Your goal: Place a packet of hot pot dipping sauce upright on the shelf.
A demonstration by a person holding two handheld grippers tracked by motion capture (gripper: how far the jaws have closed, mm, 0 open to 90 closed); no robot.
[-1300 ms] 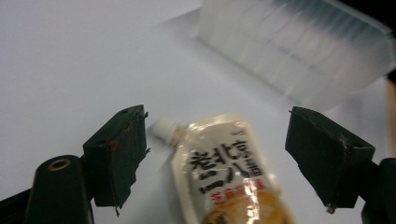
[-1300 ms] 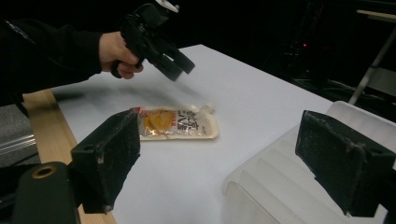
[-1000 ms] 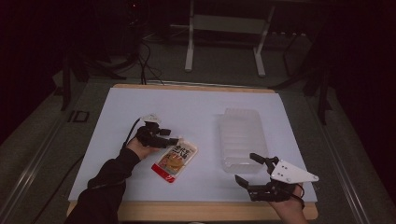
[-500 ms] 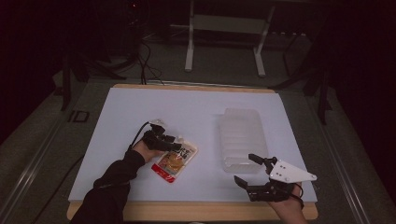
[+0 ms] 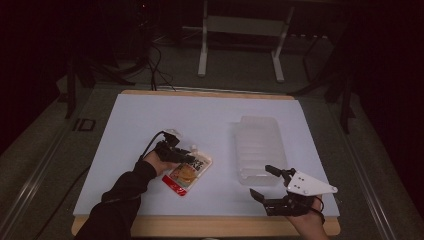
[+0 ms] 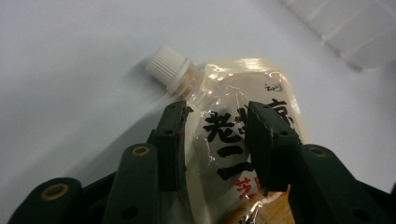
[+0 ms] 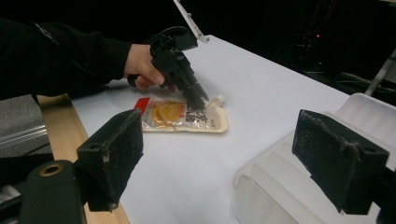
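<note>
Spouted food pouch [image 6: 243, 135] lies flat on the white table [image 5: 150, 115], left of the clear plastic tray [image 5: 260, 147]. Left gripper [image 6: 215, 135] jaws are apart, straddling its upper edge near the cap [image 6: 163, 63]. Right gripper [image 5: 262, 182] sits wide open by the tray.

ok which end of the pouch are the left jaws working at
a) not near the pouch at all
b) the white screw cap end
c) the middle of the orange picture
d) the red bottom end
b: the left gripper has its open jaws straddling the pouch just below its white cap.
</note>
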